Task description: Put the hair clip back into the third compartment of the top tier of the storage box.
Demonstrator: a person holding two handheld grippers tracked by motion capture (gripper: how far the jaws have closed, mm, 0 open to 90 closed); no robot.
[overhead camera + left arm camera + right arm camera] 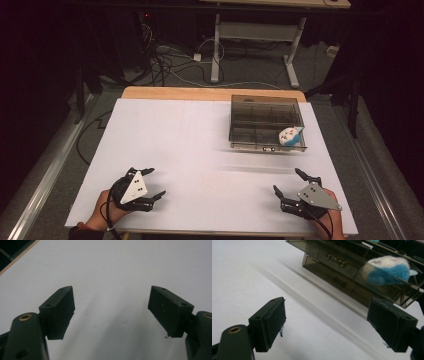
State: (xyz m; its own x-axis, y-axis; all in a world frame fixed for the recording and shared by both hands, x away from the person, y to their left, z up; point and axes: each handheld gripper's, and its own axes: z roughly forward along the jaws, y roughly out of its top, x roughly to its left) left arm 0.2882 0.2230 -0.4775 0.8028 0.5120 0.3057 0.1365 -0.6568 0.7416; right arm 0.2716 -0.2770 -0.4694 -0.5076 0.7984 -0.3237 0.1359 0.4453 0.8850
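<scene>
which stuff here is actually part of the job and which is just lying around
Part of the job: drawer box; blue and white plush toy in its pulled-out drawer; left gripper and right gripper, both open.

Lying about: cables on the floor; far desk frame.

Fuzzy plush toy (290, 135), smoky translucent plastic organizer (266, 121)

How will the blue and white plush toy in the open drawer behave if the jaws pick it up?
The plush toy looks fuzzy and soft, so it would probably squash between the jaws rather than slip. It seems light for its size. It lies low in the pulled-out drawer, so it is unlikely to roll away.
</scene>
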